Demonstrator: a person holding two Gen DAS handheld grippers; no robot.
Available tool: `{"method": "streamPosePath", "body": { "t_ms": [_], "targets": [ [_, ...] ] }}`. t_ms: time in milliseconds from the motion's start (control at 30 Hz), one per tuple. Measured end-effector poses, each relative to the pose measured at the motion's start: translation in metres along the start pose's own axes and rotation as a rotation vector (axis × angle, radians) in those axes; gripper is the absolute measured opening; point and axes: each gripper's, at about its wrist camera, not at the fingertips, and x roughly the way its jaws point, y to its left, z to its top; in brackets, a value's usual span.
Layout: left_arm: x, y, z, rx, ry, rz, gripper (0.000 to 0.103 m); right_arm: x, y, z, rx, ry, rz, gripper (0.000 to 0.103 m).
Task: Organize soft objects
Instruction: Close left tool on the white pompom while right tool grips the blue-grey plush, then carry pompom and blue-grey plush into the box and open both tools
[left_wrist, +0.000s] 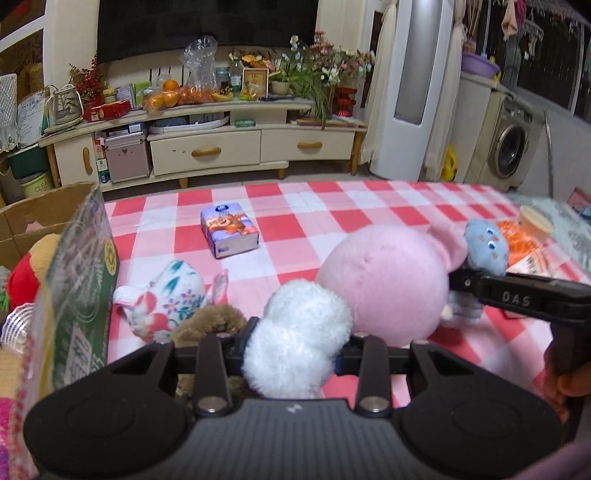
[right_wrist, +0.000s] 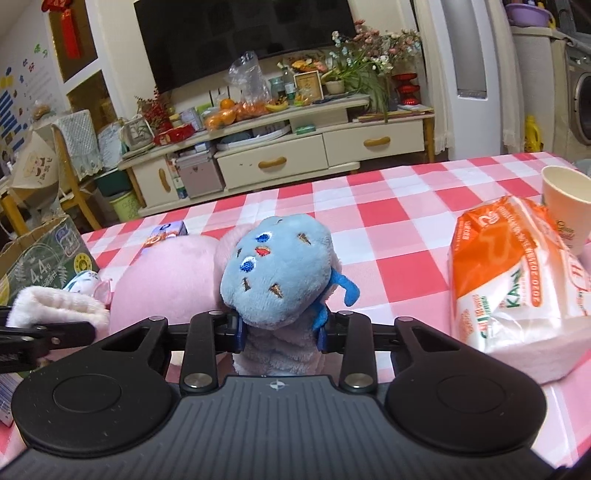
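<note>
Left wrist view: nearest, the left gripper (left_wrist: 295, 354) is clamped on a white fluffy plush (left_wrist: 299, 332). Just left of it lies a brown plush (left_wrist: 210, 321), touching a floral fabric toy (left_wrist: 166, 295). A big pink plush (left_wrist: 384, 280) sits right of the white one, on the red-checked tablecloth (left_wrist: 369, 206). A cardboard box (left_wrist: 74, 266) stands at far left with toys inside. A tissue pack (left_wrist: 229, 230) lies farther off.

Right wrist view: nearest, the right gripper (right_wrist: 280, 328) has its fingers pinched on a blue plush (right_wrist: 277, 273), which leans against the pink plush. At right, an orange tissue package (right_wrist: 517, 280) and, beyond it, a paper cup (right_wrist: 565, 203).
</note>
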Motion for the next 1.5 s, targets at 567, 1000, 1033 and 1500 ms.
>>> {"method": "streamPosePath", "body": {
  "t_ms": [567, 1000, 1033, 1500],
  "targets": [
    [-0.055, 0.035, 0.005, -0.068, -0.125, -0.049, 0.035, -0.043, 0.037, 0.009, -0.121, -0.177, -0.06, 0.041],
    [-0.096, 0.081, 0.006, -0.14, -0.224, -0.019, 0.035, -0.044, 0.104, 0.01, -0.204, -0.184, 0.126, 0.041],
    [-0.099, 0.085, 0.006, -0.146, -0.23, -0.013, 0.035, -0.044, 0.11, 0.01, -0.213, -0.182, 0.142, 0.041],
    [-0.123, 0.155, -0.002, -0.281, -0.28, 0.157, 0.035, -0.014, 0.186, 0.035, -0.354, -0.137, 0.315, 0.041]
  ]
}}
